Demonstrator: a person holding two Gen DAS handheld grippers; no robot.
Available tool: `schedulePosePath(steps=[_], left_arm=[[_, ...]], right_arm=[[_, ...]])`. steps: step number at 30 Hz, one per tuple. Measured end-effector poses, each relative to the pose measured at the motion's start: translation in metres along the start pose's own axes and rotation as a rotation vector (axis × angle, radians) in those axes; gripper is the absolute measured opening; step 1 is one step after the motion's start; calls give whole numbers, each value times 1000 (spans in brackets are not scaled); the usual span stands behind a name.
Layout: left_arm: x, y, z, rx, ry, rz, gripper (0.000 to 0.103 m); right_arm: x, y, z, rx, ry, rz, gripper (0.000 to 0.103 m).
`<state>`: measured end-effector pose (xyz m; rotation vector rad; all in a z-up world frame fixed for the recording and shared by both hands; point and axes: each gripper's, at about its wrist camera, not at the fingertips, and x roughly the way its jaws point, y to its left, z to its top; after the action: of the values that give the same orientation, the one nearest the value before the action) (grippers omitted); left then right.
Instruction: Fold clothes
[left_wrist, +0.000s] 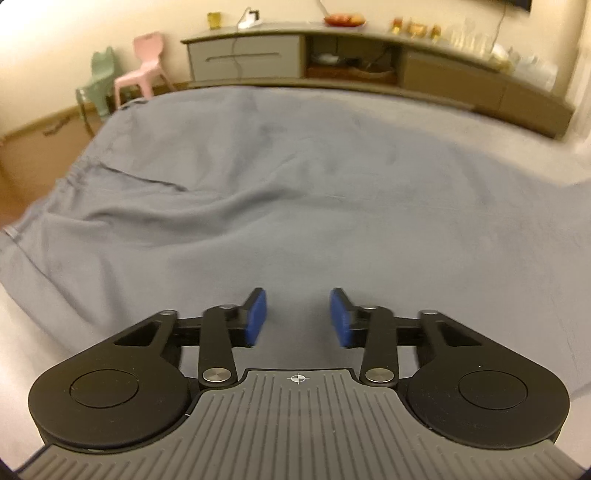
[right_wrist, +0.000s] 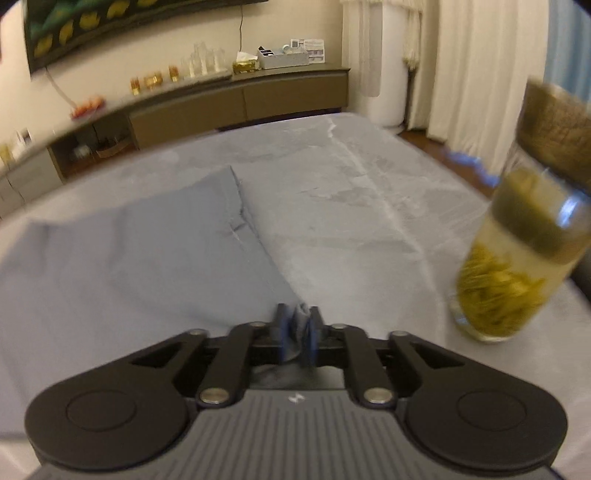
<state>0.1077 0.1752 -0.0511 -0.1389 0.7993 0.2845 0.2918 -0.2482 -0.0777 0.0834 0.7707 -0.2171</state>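
A blue-grey garment (left_wrist: 229, 206) lies spread over the pale surface, with a gathered waistband at its left edge. My left gripper (left_wrist: 298, 314) hovers just above the cloth, open, its blue pads (left_wrist: 258, 314) apart with nothing between them. In the right wrist view the same garment (right_wrist: 140, 258) stretches away to the left, its far corner pointing towards the cabinet. My right gripper (right_wrist: 298, 332) is shut on the garment's near edge, a bunch of cloth pinched between the blue pads.
A glass tea bottle (right_wrist: 517, 236) with green leaves stands close on the right. The grey cover (right_wrist: 351, 206) extends beyond the garment. A long low cabinet (left_wrist: 369, 62) runs along the far wall, with a pink chair (left_wrist: 142, 62) and a green one (left_wrist: 98, 85) at the left.
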Motion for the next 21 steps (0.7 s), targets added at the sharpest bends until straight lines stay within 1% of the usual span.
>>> schedulePosePath(steps=[1,2,3,4,5,6,7,8,9,10,11,12,14,15,16,17,18,20,21], left_arm=[[-6,-7,-1,0,-16,-24,33],[-11,-14,-2,0,-32,-48,36],[-17,-20,-3,0,-48,-72,36],[-21,-26,-5,0,-60,-92,37],[-16,-26,-6,0,-48,-84,37],[-12,-26,-8,1,-35,-76,37],[-7,-26,-10,1,-23,-69,37],[-2,-24,-12,-1,-11,-59,37],[2,-10,-13,-23,-5,-36,37],[6,4,-14,-45,1,-12,35],[10,19,-14,-65,6,14,33],[11,35,-13,-64,10,61,34],[13,66,-9,-66,15,141,39],[15,86,-6,-79,20,172,42],[17,105,-4,-102,28,211,43],[18,125,-1,-135,40,257,42],[18,144,2,-173,51,285,40],[14,179,7,-260,58,301,21],[11,196,9,-305,58,306,21]], right_arm=[[-7,3,-1,-39,-29,-44,27],[-24,9,-2,-91,-122,-92,36],[-40,15,-2,-138,-212,-128,44],[-52,21,-3,-157,-269,-93,51],[-53,28,-4,-158,-259,9,51],[-55,35,-5,-159,-248,112,51],[-55,41,-7,-161,-231,199,46],[-45,45,-10,-171,-185,210,41],[-35,48,-12,-182,-138,220,37],[-25,52,-15,-193,-91,230,32],[-14,55,-18,-204,-44,240,33],[-6,57,-21,-209,-6,248,34],[-4,43,-17,-175,-5,244,34],[-4,37,-16,-164,-1,218,32],[-5,34,-17,-167,-6,186,27],[-5,31,-18,-168,-9,158,27],[-6,27,-18,-157,-5,148,26],[-8,24,-18,-137,7,132,17],[-10,24,-18,-142,9,112,17]])
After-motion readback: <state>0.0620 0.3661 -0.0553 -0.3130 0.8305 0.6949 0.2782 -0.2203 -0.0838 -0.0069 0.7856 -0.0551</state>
